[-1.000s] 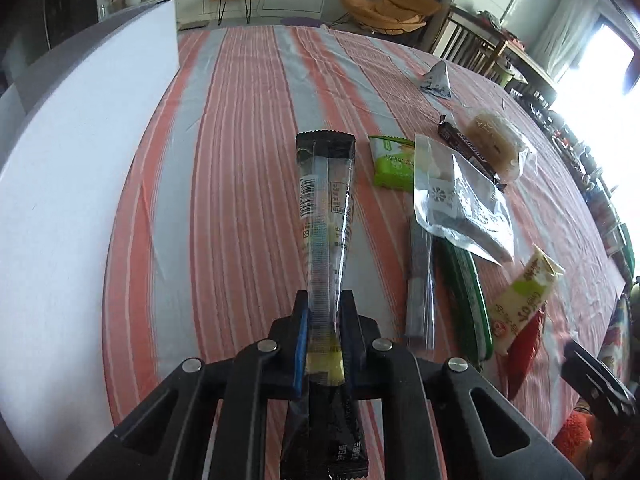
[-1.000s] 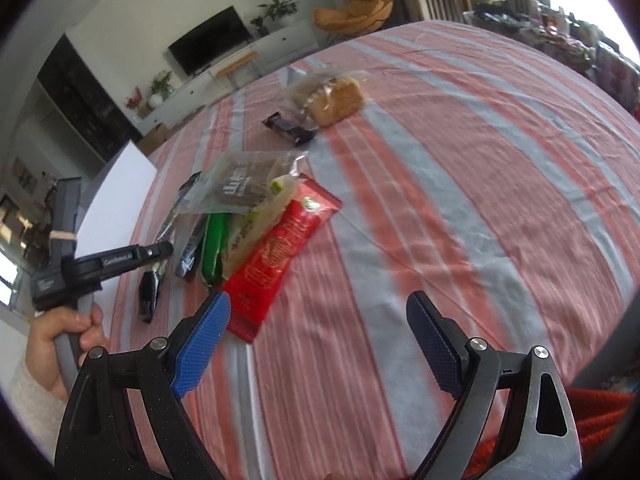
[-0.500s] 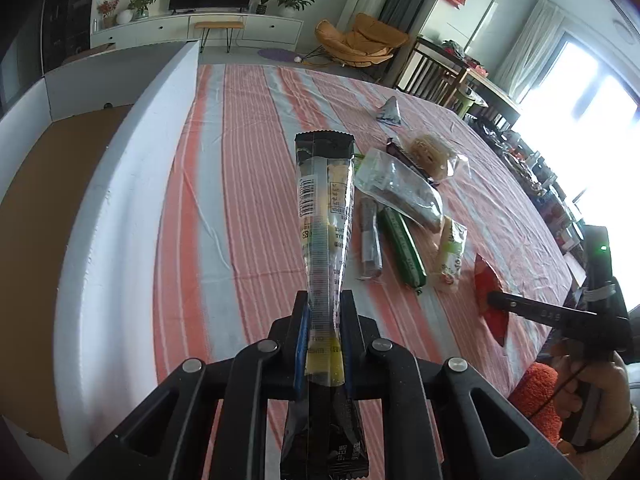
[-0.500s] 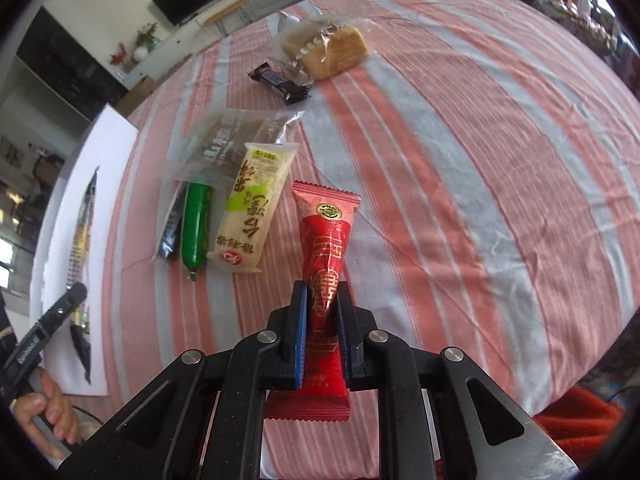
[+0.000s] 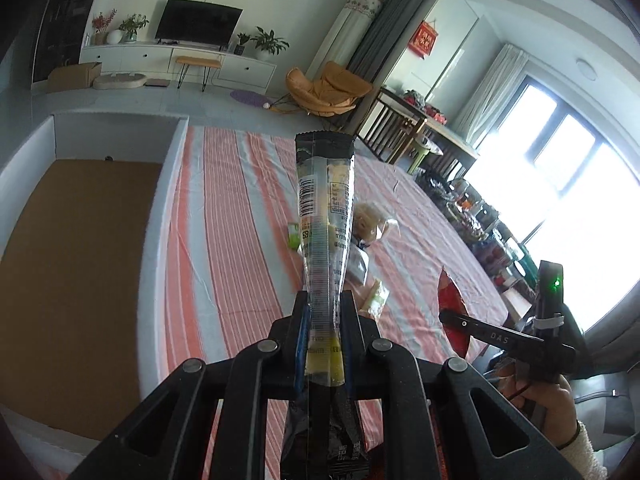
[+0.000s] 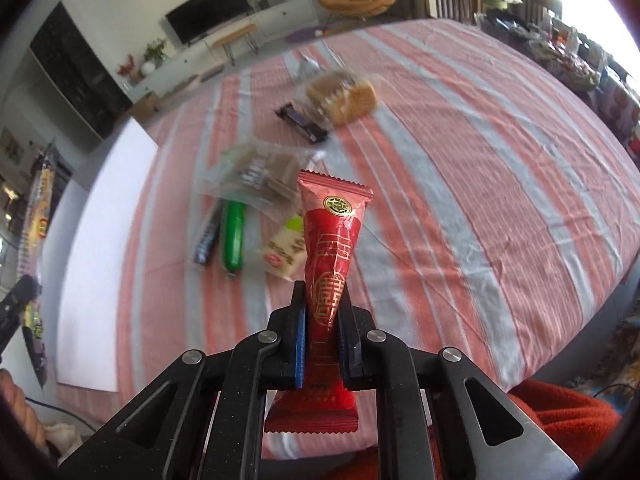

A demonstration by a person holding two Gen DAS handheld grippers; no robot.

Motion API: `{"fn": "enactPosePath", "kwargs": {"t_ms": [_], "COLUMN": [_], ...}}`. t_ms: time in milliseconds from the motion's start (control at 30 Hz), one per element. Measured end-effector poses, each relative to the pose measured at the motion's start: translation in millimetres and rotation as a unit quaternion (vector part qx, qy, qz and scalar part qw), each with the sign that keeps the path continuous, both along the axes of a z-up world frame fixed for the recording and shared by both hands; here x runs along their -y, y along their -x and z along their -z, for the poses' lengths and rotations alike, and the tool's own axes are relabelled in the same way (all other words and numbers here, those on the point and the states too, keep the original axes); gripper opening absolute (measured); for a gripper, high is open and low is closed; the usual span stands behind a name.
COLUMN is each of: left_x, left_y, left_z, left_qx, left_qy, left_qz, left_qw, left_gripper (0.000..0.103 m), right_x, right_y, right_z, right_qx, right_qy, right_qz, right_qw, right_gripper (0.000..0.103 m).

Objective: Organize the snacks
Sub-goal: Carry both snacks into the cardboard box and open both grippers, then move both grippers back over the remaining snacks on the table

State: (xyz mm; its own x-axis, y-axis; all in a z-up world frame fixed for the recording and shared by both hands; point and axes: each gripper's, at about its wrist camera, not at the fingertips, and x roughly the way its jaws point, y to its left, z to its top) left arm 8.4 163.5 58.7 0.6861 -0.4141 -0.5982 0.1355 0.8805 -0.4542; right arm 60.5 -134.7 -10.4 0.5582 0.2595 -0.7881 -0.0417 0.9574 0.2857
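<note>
From the left wrist: the left tongs are clenched on a long clear-and-black snack packet, which stands up out of the pads and leans away from the camera, its crimped black end uppermost. Beneath it lies the bench in its red-and-grey striped cloth. To the left sits an open white box with a brown cardboard floor, its wall running along the cloth. Beyond the held packet a few snacks lie on the cloth — a small green-and-white pack and a bagged bread among them, partly hidden. At the right edge the right tongs appear, held by a hand in a white cuff, with a red packet caught in them above the bench.

From the right wrist: the right tongs are clamped on that red packet, gold-printed, its serrated top pointing away and its lower end hanging below the pads — clear of the cloth. Behind it, blurred, lie a cream-and-green pack, a green stick, a dark bar, a clear bag of brown pieces, a black bar and the bagged bread. The white box wall shows at the left.
</note>
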Motion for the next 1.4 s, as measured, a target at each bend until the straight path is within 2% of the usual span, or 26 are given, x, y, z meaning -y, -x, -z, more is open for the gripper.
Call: {"fn": "enactPosePath", "kwargs": {"t_ms": [100,167,267,400,500,567,600,633,667,700,733,800,933,1033,1100,1233,1333,1400], "left_x": [-37.7,-65.4,-114.9,-175.1,-204.0,-214.2,-212.1,-209.4,-207.1,-204.4,-202.2,-191.6,-154.0,-112.1,-77.6,-4.8,46.0,69.4], "left_y": [4.3,6.1,5.1,3.3,4.7,-1.3,-0.9,-1.6,-3.4,-5.7,-6.3,-8.5,-15.6,-18.0,-18.2,-27.9,-35.7,-43.9], "left_z": [-30.3,-43.3,-44.2,-22.8,8.7,31.0,43.5,55.2,64.9,71.5,74.8,77.7,67.8,54.2,44.2,35.5,41.5,50.6], "left_qx": [0.024,0.038,0.032,0.002,-0.029,-0.056,-0.070,-0.085,-0.094,-0.096,-0.093,-0.086,-0.060,-0.024,-0.001,0.017,0.000,-0.005], "left_qy": [0.001,-0.031,-0.065,-0.106,-0.123,-0.150,-0.164,-0.173,-0.179,-0.185,-0.189,-0.185,-0.156,-0.143,-0.138,-0.119,-0.112,-0.110], "left_qz": [-0.027,-0.062,-0.116,-0.193,-0.230,-0.244,-0.250,-0.252,-0.255,-0.260,-0.265,-0.259,-0.224,-0.174,-0.132,-0.034,0.012,0.030], "left_qw": [0.9993,0.9969,0.9906,0.9755,0.9650,0.9566,0.9516,0.9485,0.9456,0.9429,0.9411,0.9440,0.9602,0.9741,0.9817,0.9922,0.9936,0.9935], "left_gripper": [0.013,0.013,0.014,0.014,0.014,0.016,0.026,0.051,0.064,0.083,0.086,0.086,0.087,0.093,0.097,0.099,0.099,0.099], "right_x": [-39.4,-72.7,-131.8,-211.6,-260.5,-279.1,-285.0,-286.6,-284.4,-278.8,-272.7,-253.8,-191.5,-132.3,-89.1,-9.4,24.6,39.3], "right_y": [3.4,-1.8,-14.9,-31.9,-44.7,-52.5,-55.0,-55.5,-54.5,-52.8,-49.2,-46.2,-36.6,-27.6,-20.6,-2.3,20.0,25.2], "right_z": [-48.5,-72.1,-93.5,-101.6,-90.0,-77.6,-71.1,-65.3,-61.5,-58.4,-57.4,-51.5,-31.9,1.7,27.4,68.4,72.5,64.1], "right_qx": [0.039,0.057,0.069,0.070,0.059,0.056,0.049,0.042,0.042,0.051,0.063,0.083,0.102,0.099,0.081,0.041,0.028,0.025], "right_qy": [-0.045,-0.076,-0.111,-0.128,-0.132,-0.136,-0.131,-0.129,-0.129,-0.121,-0.104,-0.060,0.016,0.080,0.113,0.115,0.094,0.067], "right_qz": [-0.046,-0.080,-0.132,-0.192,-0.221,-0.229,-0.229,-0.231,-0.230,-0.226,-0.219,-0.199,-0.126,-0.047,0.016,0.118,0.167,0.182], "right_qw": [0.997,0.992,0.983,0.970,0.964,0.962,0.963,0.963,0.964,0.965,0.968,0.975,0.987,0.991,0.990,0.985,0.981,0.981], "right_gripper": [0.013,0.013,0.013,0.013,0.013,0.019,0.028,0.047,0.052,0.055,0.058,0.063,0.070,0.072,0.072,0.072,0.072,0.072]}}
